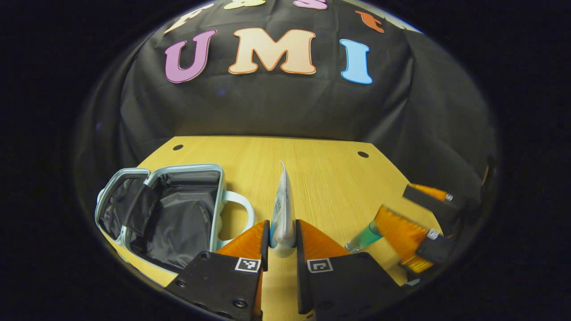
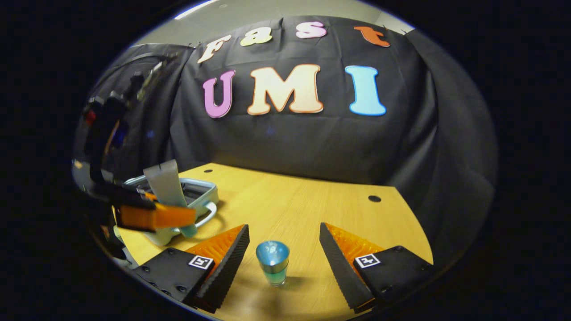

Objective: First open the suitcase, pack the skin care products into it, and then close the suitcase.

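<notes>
L gripper (image 1: 283, 238) clamps flat pale tube (image 1: 283, 209); R gripper (image 2: 283, 249) spread round teal-capped bottle (image 2: 273, 262)

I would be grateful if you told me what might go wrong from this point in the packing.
1. The left gripper pinches the flat pale squeeze tube only near its cap end, so it may swing or slip on the way to the open light-blue suitcase.
2. The small blue-green bottle stands upright between the right gripper's open jaws, untouched; an uneven close could tip it over on the wooden table.
</notes>
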`<state>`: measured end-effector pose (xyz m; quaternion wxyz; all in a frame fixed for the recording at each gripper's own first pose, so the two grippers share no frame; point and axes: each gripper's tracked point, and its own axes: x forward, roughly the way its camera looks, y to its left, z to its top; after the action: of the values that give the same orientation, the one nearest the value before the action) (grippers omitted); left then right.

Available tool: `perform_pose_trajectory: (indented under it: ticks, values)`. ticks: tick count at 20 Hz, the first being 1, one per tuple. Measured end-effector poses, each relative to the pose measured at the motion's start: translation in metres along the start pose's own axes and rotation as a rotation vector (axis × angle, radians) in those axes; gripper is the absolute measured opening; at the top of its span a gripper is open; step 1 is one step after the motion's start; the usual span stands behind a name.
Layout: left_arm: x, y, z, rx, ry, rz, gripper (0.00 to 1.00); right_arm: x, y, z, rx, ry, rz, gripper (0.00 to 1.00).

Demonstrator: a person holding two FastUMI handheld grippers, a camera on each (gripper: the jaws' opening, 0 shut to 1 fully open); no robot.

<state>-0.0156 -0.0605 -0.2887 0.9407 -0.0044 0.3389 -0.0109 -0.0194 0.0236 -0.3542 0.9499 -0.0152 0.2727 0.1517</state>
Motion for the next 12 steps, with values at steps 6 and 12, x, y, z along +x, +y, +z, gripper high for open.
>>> perform_pose_trajectory:
  ticks: [6, 12]
  values:
    - [-0.012, 0.007, 0.0, 0.009, -0.002, 0.017, 0.24, 0.011, 0.003, -0.069, -0.046, 0.119, 0.004, 0.95]
    - [-0.019, 0.024, -0.006, 0.024, 0.031, 0.05, 0.23, 0.011, 0.012, -0.066, 0.043, 0.15, 0.051, 0.45]
